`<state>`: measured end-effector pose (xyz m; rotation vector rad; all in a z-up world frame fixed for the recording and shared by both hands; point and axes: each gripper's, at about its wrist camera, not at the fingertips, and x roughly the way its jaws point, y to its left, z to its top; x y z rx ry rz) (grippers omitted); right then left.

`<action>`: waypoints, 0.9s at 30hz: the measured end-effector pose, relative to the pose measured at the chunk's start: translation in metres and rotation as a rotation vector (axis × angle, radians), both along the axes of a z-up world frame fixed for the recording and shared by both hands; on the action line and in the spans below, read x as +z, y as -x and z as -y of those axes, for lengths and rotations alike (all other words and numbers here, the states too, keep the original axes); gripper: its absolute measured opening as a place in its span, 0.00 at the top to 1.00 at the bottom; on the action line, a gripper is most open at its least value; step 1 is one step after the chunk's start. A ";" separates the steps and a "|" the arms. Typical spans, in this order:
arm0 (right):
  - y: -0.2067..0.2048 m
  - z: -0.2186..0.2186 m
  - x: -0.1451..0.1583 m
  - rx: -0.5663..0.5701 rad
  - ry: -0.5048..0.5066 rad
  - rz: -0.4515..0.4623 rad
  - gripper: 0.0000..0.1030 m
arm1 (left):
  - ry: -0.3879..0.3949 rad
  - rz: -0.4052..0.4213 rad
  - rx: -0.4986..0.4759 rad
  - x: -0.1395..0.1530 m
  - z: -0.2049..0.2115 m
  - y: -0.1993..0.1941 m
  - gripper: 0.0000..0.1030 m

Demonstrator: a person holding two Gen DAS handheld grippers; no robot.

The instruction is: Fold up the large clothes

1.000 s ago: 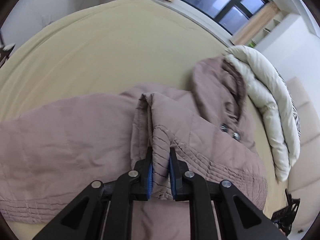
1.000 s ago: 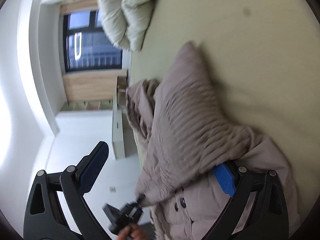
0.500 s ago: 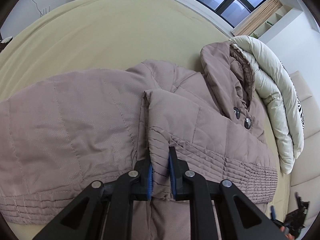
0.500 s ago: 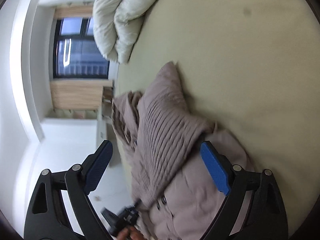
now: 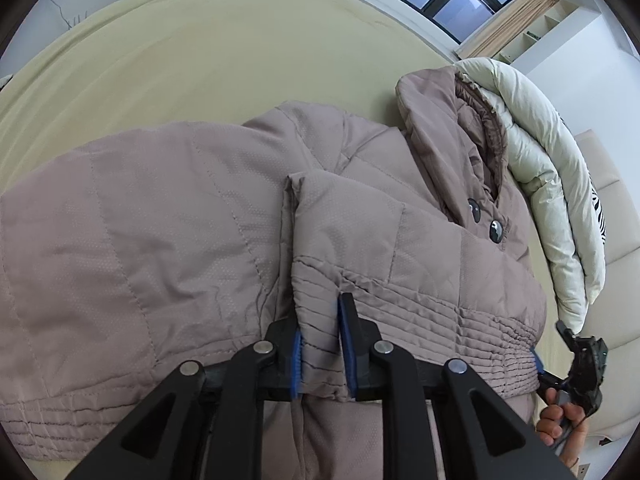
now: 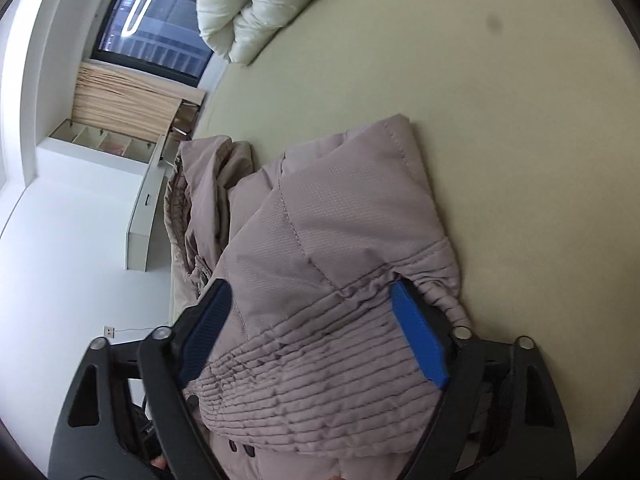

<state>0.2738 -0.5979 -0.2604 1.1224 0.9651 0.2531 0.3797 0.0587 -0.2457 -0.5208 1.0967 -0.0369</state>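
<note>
**A:** Two grippers working one mauve jacket [image 5: 168,240] lying on the bed [image 5: 200,52] — left gripper [image 5: 320,344] is pinching the ribbed hem, probably for carrying the fold over.

**B:** And the right gripper [image 6: 312,336] is gaping wide around that hem — not clamping yet.

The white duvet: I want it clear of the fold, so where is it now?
In the left wrist view the rolled white duvet lies on the beige bed at the right, directly beside the mauve quilted coat's hood.
</note>
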 end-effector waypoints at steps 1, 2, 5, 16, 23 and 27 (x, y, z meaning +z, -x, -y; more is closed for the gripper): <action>0.006 0.002 0.005 -0.005 0.001 0.006 0.23 | 0.005 0.004 0.000 -0.001 -0.001 0.000 0.81; 0.010 0.005 0.013 -0.015 0.002 0.019 0.21 | 0.013 0.009 0.003 -0.002 -0.002 0.000 0.79; 0.019 0.010 0.040 -0.043 -0.026 0.130 0.21 | 0.030 0.023 0.007 -0.005 -0.006 -0.001 0.77; 0.015 -0.007 0.037 0.006 0.156 0.056 0.16 | 0.016 0.067 0.048 0.021 -0.021 0.012 0.55; 0.113 -0.038 0.083 0.116 0.043 0.182 0.16 | 0.115 0.179 0.288 0.052 -0.118 0.178 0.39; 0.173 -0.067 0.082 0.171 -0.005 0.158 0.16 | 0.190 0.157 0.566 0.034 -0.193 0.290 0.35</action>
